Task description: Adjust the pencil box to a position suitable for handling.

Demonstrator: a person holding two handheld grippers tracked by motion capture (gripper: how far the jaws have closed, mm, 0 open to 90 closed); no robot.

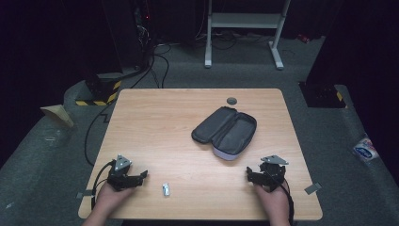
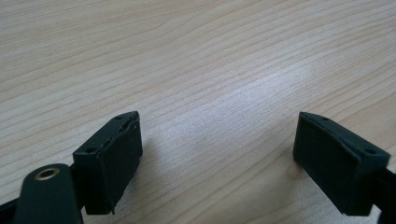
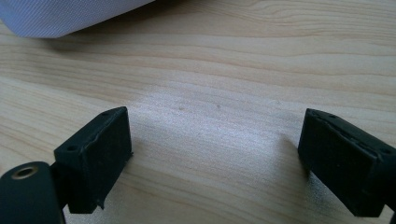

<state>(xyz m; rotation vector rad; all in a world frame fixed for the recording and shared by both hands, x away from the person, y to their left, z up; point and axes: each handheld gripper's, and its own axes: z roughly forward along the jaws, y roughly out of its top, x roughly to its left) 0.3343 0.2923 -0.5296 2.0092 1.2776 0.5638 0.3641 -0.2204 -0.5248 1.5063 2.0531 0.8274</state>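
Resting low on the bench [image 1: 155,117], left hand-held gripper [image 1: 143,175] at 7 o'clock & right hand-held gripper [image 1: 248,174] at 5, both w/ jaws spread, pinching nothing. Open case [image 1: 225,132] near centre; small clip [image 1: 166,189] at 6. No legible writing.

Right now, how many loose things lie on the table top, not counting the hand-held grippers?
3. An open dark case right of the middle, a small grey disc near the far edge, and a small metal piece near the front. The case may hide more.
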